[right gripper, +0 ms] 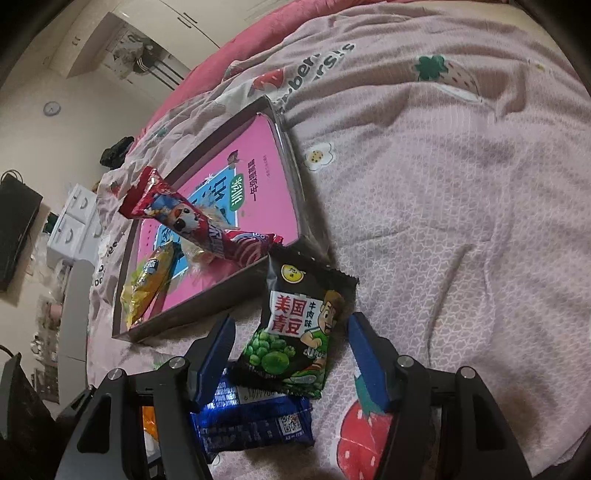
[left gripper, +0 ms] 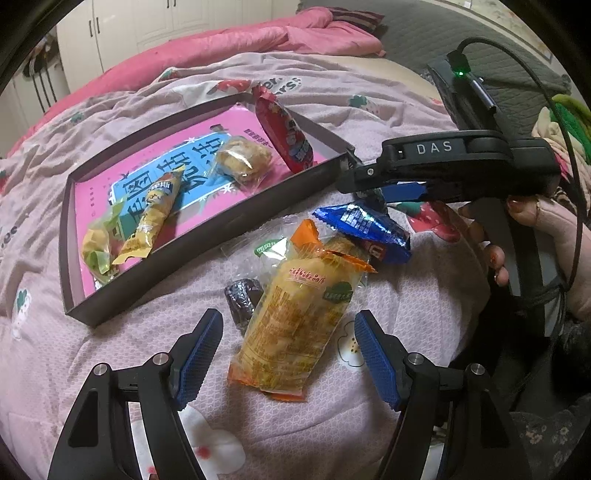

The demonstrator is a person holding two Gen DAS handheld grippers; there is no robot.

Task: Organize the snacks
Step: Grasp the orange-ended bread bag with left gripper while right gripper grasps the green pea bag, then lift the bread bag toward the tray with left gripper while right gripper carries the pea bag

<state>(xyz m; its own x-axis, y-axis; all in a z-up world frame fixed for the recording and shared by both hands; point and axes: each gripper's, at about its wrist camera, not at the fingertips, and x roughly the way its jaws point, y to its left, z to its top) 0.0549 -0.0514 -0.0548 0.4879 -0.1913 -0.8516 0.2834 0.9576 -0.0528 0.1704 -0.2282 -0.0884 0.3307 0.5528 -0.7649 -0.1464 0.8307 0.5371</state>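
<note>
A pink strawberry-print quilt (right gripper: 461, 184) covers the bed, white wardrobe (left gripper: 122, 33) and wall clock (right gripper: 51, 108) behind.

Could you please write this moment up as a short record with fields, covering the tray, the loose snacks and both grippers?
surface: pink bedspread
tray: dark rim, pink printed floor
in tray: red packet, clear-wrapped pastry, yellow packet, green-yellow packet
loose on bedspread: orange packet, dark wrapped sweet, blue packet, green pea packet
left gripper: jaws open, either side of the orange packet, not pressing
right gripper: jaws open, flanking the green pea packet, not pressing
</note>
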